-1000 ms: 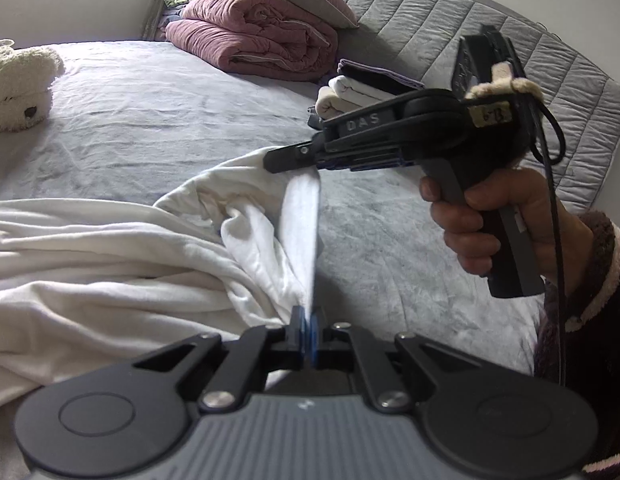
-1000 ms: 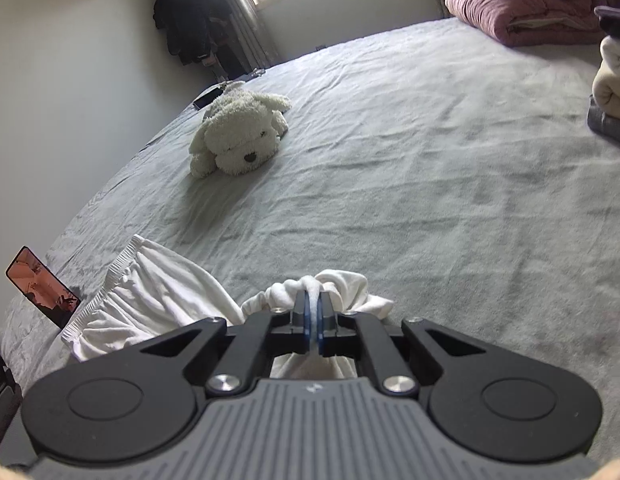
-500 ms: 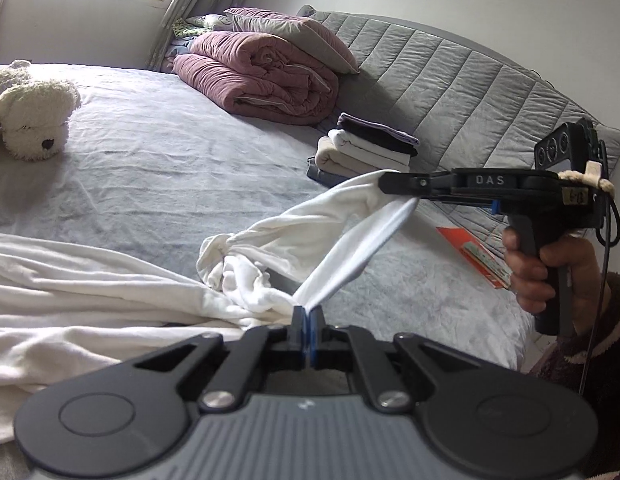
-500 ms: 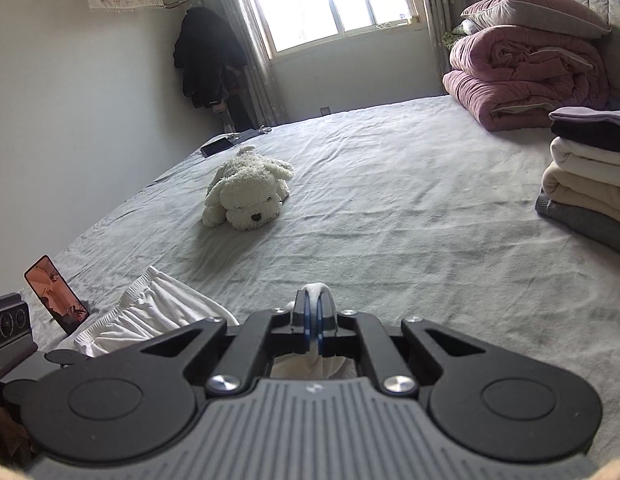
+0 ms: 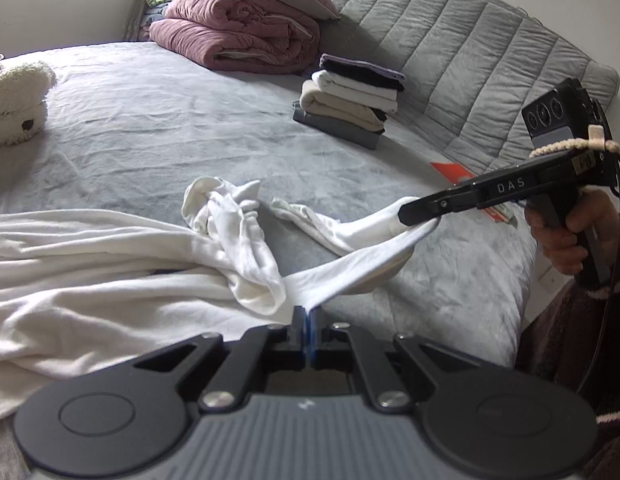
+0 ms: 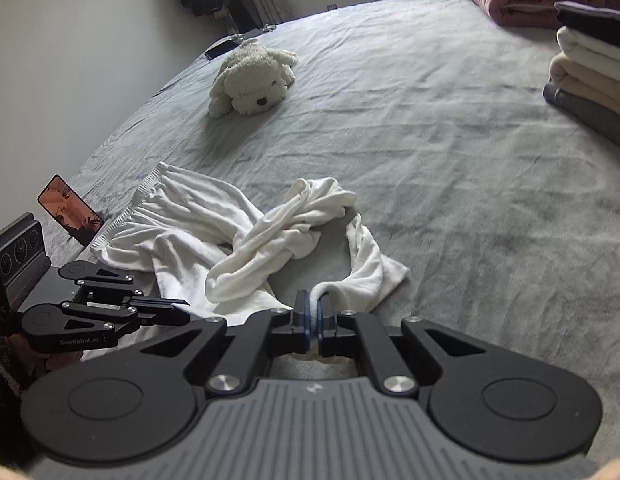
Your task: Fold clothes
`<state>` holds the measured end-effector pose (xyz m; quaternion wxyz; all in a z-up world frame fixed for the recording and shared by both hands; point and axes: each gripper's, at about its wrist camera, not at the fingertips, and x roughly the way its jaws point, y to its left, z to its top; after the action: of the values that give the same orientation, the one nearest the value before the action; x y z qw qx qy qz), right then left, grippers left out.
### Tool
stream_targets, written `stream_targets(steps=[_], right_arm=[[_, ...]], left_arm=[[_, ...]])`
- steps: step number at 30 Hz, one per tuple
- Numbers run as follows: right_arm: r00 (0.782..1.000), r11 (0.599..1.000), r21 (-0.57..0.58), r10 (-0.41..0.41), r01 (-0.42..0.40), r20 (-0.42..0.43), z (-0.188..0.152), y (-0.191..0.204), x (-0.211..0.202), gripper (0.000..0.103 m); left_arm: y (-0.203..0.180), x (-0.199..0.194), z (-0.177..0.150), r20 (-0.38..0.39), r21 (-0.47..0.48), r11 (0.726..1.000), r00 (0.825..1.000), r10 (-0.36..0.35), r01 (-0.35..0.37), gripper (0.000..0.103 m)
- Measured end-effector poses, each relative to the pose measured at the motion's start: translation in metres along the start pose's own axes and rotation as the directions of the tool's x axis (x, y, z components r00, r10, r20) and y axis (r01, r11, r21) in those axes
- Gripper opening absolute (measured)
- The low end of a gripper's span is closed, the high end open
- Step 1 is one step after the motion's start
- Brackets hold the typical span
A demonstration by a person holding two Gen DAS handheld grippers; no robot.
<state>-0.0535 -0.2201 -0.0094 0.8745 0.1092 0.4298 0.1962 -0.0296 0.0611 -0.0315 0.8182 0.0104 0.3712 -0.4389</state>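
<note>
I hold the white garment (image 5: 121, 264) in both grippers, fingers clamped on cloth. The left gripper (image 5: 305, 322) pinches the near end, the right gripper (image 5: 420, 214) the far-right end. The taut strip runs between them; the bulk trails left on the bed (image 5: 169, 120).

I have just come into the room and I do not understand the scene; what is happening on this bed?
A person is folding laundry with two handheld tongs. The left tongs and the right tongs are both shut on the white garment, with a strip of its cloth stretched between them. The rest of it lies crumpled and twisted on the grey bed. A stack of folded clothes sits by the headboard, and a plush dog lies farther off.
</note>
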Motion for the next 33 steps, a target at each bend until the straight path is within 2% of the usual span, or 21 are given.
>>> stream_targets(steps=[2,6,9,11,12,13,15,21,27,33], right_arm=[[0.999,1.0,0.009,0.006,-0.006,-0.034,-0.003,-0.004,0.004,0.005],[0.997,1.0,0.029,0.013,-0.01,-0.082,-0.005,-0.009,0.009,0.015],[0.997,0.999,0.043,0.023,-0.02,-0.077,0.0,-0.011,0.009,0.017],[0.998,0.999,0.05,0.024,-0.021,-0.063,0.005,-0.01,0.01,0.031],[0.998,0.998,0.052,0.025,-0.022,-0.056,0.008,-0.009,0.01,0.042],[0.999,0.998,0.052,0.025,-0.022,-0.049,0.012,-0.008,0.012,0.043],[0.999,0.998,0.054,0.028,-0.026,-0.037,0.019,-0.005,0.016,0.043],[0.999,0.996,0.075,0.038,-0.038,-0.001,0.04,0.004,0.044,0.043],[0.998,0.993,0.105,0.05,-0.052,0.024,0.056,0.009,0.074,0.043],[0.998,0.988,0.146,0.056,-0.059,0.024,0.06,0.006,0.101,0.043]], left_arm=[[-0.001,0.005,-0.003,-0.047,0.011,1.0,0.999,-0.005,0.006,0.002],[0.003,0.014,-0.006,-0.137,0.001,1.0,0.991,0.007,-0.007,0.003],[0.011,0.01,-0.002,-0.134,-0.033,0.999,0.991,0.003,-0.008,0.006],[0.016,0.007,0.001,-0.126,-0.057,0.998,0.992,-0.001,-0.006,0.012],[0.019,0.005,0.003,-0.118,-0.068,0.998,0.993,-0.002,-0.006,0.02],[0.021,0.002,0.006,-0.105,-0.077,0.997,0.994,0.004,-0.012,0.029],[0.025,-0.002,0.012,-0.076,-0.088,0.996,0.997,0.029,-0.036,0.033],[0.044,-0.007,0.028,-0.005,-0.166,0.979,0.993,0.116,-0.115,0.033],[0.066,0.0,0.031,0.021,-0.257,0.947,0.979,0.203,-0.191,0.032],[0.08,0.009,0.028,0.031,-0.313,0.922,0.968,0.248,-0.226,0.031]])
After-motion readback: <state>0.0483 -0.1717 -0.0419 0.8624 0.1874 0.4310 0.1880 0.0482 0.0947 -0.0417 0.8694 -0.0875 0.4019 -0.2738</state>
